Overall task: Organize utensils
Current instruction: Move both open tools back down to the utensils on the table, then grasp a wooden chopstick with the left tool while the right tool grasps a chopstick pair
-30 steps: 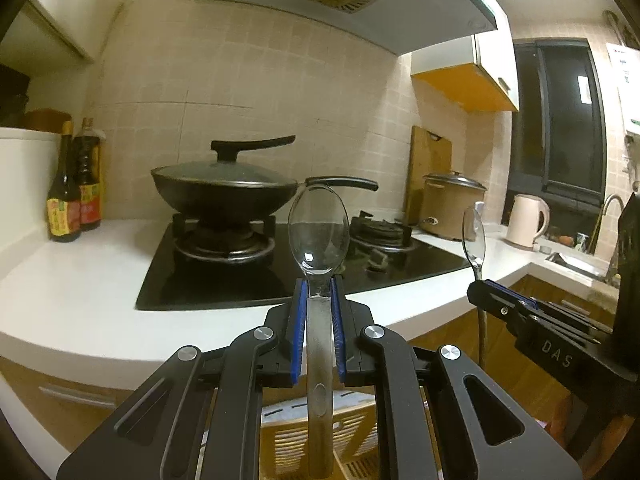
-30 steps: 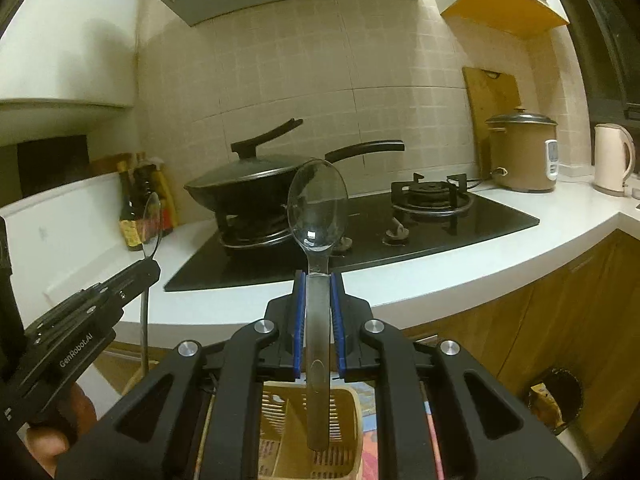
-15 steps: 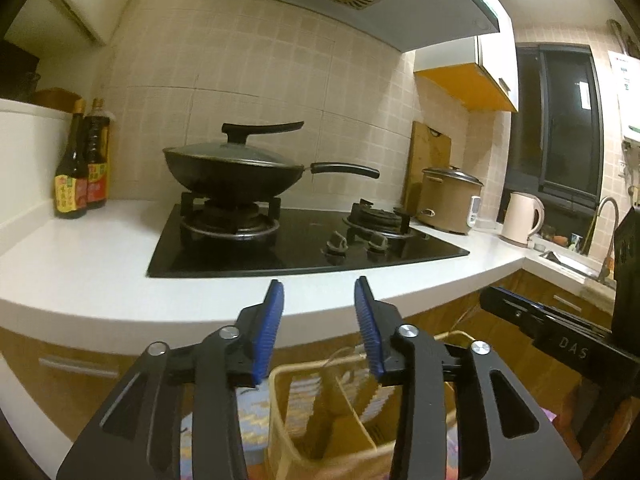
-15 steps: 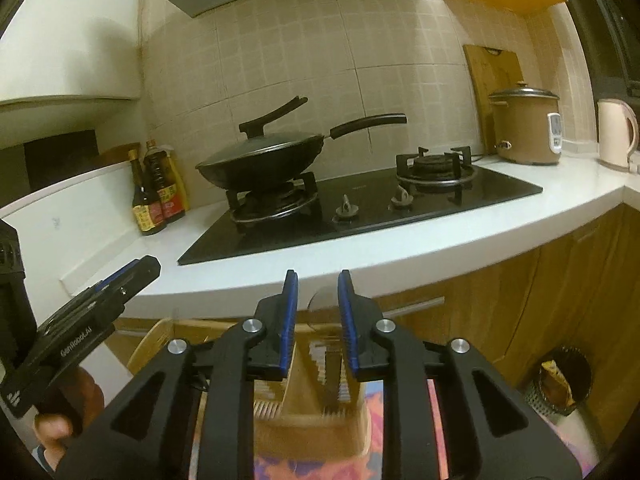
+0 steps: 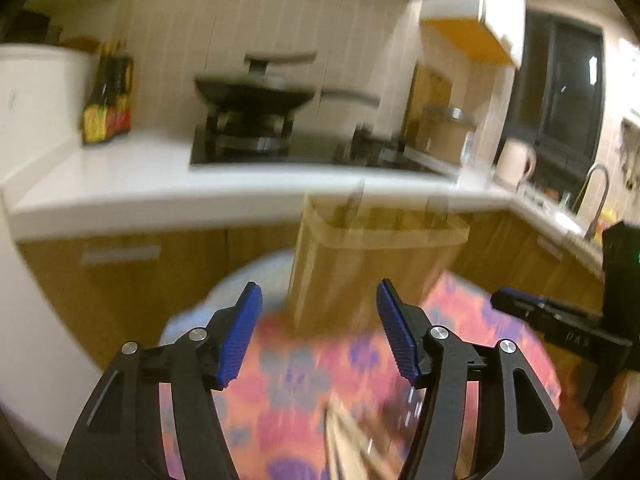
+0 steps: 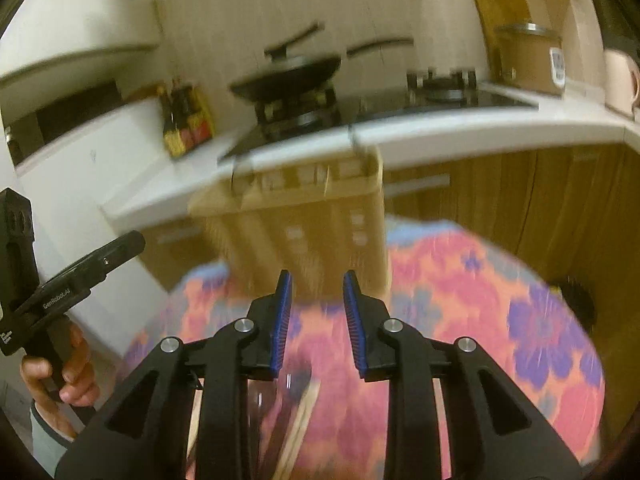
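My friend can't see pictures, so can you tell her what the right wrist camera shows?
The open, empty right gripper points at a tan utensil holder standing on a flowery tablecloth. Behind it is a blurry kitchen counter with a black wok on the stove. The left gripper pokes in from the left.

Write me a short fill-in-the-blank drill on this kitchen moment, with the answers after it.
1. Both the left tool and the right tool are ____ and hold nothing.
2. The utensil holder stands on a cloth printed with ____.
3. The pads on each tool's fingers are coloured ____.
4. On the stove sits a black ____ with a lid.

Answers: open; flowers; blue; wok
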Demonstrator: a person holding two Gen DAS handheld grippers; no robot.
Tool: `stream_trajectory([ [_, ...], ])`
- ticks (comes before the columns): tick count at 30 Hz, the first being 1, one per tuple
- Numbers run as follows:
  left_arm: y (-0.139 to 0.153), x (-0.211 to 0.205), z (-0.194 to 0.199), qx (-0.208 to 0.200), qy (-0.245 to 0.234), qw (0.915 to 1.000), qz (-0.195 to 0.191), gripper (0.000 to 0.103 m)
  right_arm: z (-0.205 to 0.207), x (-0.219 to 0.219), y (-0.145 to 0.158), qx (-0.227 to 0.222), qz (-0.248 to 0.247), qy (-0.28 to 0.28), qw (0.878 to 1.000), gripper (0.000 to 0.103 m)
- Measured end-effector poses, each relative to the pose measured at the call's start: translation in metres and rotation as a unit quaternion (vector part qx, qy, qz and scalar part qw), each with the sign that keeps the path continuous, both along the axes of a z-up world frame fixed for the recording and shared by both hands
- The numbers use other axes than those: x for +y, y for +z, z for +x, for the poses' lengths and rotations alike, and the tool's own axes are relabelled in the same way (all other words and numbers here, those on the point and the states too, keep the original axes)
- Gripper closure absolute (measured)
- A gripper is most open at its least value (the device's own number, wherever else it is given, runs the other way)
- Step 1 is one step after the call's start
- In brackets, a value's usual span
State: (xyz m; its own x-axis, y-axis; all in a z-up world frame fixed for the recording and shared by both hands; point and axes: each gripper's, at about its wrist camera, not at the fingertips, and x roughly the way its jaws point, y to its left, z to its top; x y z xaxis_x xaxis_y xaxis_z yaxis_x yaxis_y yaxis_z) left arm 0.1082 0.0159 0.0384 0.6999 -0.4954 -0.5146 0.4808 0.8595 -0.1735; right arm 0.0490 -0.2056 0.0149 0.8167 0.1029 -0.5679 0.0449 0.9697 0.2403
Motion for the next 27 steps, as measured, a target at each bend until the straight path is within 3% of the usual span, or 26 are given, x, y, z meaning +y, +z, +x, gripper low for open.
stream_trajectory([
  [5,-0.046,0.005,-0.013,0.090,-0.009,0.9942,0.058,0.047,-0.011,0.016,-0.037,0.088,0.015,0.019,0.996,0.080],
  [12,-0.084,0.003,-0.030,0.144,-0.044,0.9826,0.109,0.051,-0.016,0.040,-0.077,0.178,0.007,0.038,0.983,0.080],
  [18,-0.102,-0.008,-0.042,0.149,-0.062,0.9730,0.165,0.058,-0.012,0.045,-0.090,0.210,-0.005,0.035,0.977,0.080],
  [21,-0.100,-0.008,-0.044,0.144,-0.065,0.9721,0.174,0.061,-0.011,0.048,-0.091,0.209,-0.018,0.031,0.977,0.082],
  [23,-0.101,-0.008,-0.043,0.143,-0.062,0.9708,0.183,0.070,-0.009,0.049,-0.091,0.210,-0.026,0.031,0.977,0.083],
  [27,-0.101,-0.004,-0.044,0.144,-0.062,0.9704,0.184,0.072,-0.011,0.053,-0.092,0.217,-0.040,0.033,0.975,0.083],
])
